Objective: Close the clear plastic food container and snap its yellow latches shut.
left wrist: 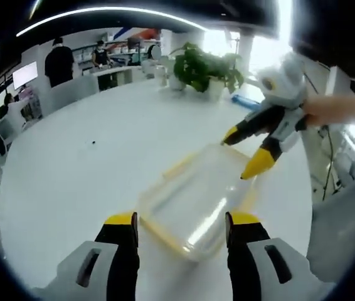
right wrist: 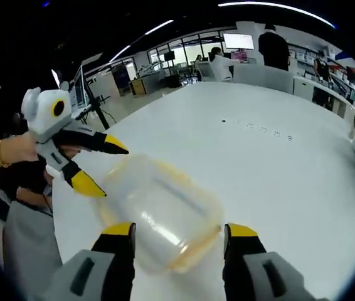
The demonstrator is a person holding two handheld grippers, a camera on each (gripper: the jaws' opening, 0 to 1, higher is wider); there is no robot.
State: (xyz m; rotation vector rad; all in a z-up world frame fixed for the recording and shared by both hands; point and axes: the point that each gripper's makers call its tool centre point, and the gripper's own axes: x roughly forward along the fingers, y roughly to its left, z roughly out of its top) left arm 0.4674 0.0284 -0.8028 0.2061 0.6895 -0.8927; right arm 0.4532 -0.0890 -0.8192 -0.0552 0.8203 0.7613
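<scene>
Item: clear container [left wrist: 193, 204], mid-surface [left wrist: 71, 169]. My left tool [left wrist: 180, 227] and right tool [right wrist: 177, 233] both spread, empty. Risk: container skids under uneven latch pressure.

**Glossy plastic on a smooth white top**

The food container [left wrist: 193, 204] looks like clear, slightly cloudy plastic with a glossy skin that throws bright streaks of ceiling light; its rim and latches are a pale yellow plastic. It lies on a white table [left wrist: 90, 169] whose top is smooth with a soft sheen. The left gripper [left wrist: 180, 229] has matt black plastic jaws with yellow tips above light grey moulded shells. The right gripper [right wrist: 177, 238] shows the same matt black, yellow and grey plastic. A potted plant [left wrist: 206, 69] carries shiny green leaves.
</scene>
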